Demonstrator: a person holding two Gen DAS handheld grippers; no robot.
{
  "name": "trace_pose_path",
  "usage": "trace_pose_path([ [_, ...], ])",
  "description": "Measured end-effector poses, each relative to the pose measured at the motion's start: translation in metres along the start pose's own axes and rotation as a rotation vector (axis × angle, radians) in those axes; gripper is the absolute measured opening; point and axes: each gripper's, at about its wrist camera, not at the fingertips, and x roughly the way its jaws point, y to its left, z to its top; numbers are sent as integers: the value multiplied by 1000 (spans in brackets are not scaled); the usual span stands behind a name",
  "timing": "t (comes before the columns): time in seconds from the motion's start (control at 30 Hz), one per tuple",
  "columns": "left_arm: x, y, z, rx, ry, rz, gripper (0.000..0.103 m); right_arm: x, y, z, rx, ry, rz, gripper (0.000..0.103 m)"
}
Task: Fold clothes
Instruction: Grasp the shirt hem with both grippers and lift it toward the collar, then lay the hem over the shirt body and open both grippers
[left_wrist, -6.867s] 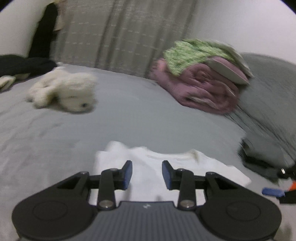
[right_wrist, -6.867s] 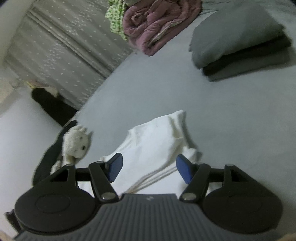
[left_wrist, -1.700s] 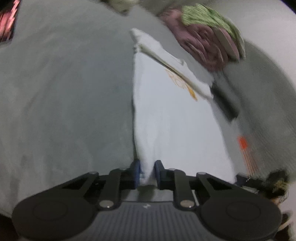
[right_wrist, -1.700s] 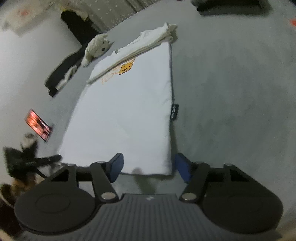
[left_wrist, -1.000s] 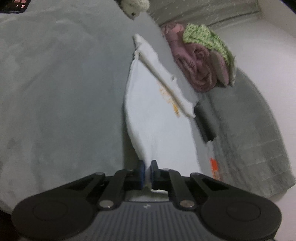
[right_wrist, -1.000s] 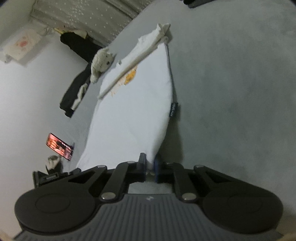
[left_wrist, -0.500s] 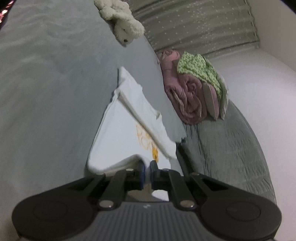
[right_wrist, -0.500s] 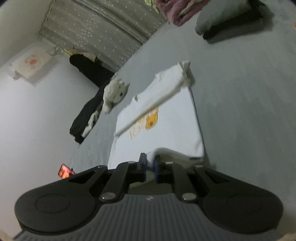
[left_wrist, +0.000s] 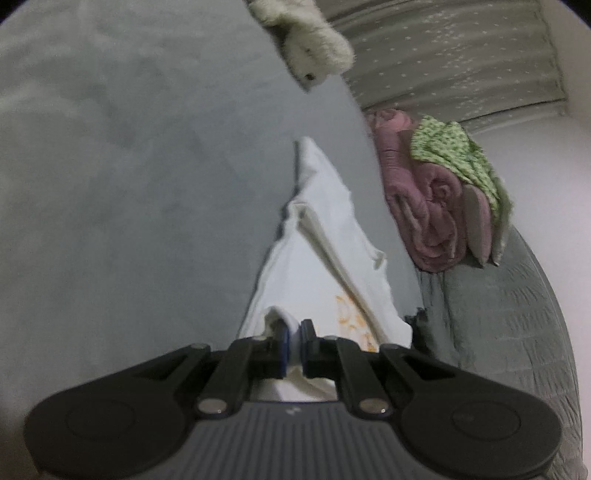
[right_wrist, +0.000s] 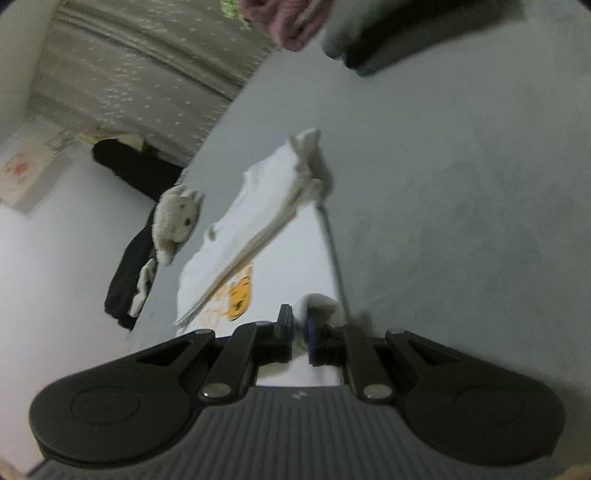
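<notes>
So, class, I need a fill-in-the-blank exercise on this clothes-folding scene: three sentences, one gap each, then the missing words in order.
1. Each claw, the left claw and the right claw, is shut on the hem of a ____ T-shirt.
2. The print on the T-shirt's front is coloured ____.
3. A plush toy lies on the ____ bed cover.

Missing words: white; orange; grey
</notes>
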Motion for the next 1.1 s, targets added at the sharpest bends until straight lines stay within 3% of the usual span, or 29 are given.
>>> trace_pose_path([
  [0.27,3,-2,14,-32,-12,-26,8,5,-16,12,112,3,56,14],
  [0.37,-1,-8,18,-10,-55,-24,15,-4,-14,16,116,-31,90,16],
  [0.43,-4,-11,23,9,-80,-19,15,-9,-12,18,105,-58,100,19],
  [0.5,-7,-14,26,29,-101,-9,19,-15,-12,19,91,-100,89,40],
  [0.6,-10,-18,29,69,-125,22,25,-22,-16,21,88,-142,87,41],
  [0.8,-11,-32,27,226,-144,86,29,-17,-2,11,-49,-137,23,41],
  [1.1,10,-70,-7,665,-140,220,30,4,31,-11,-366,-123,-148,41],
])
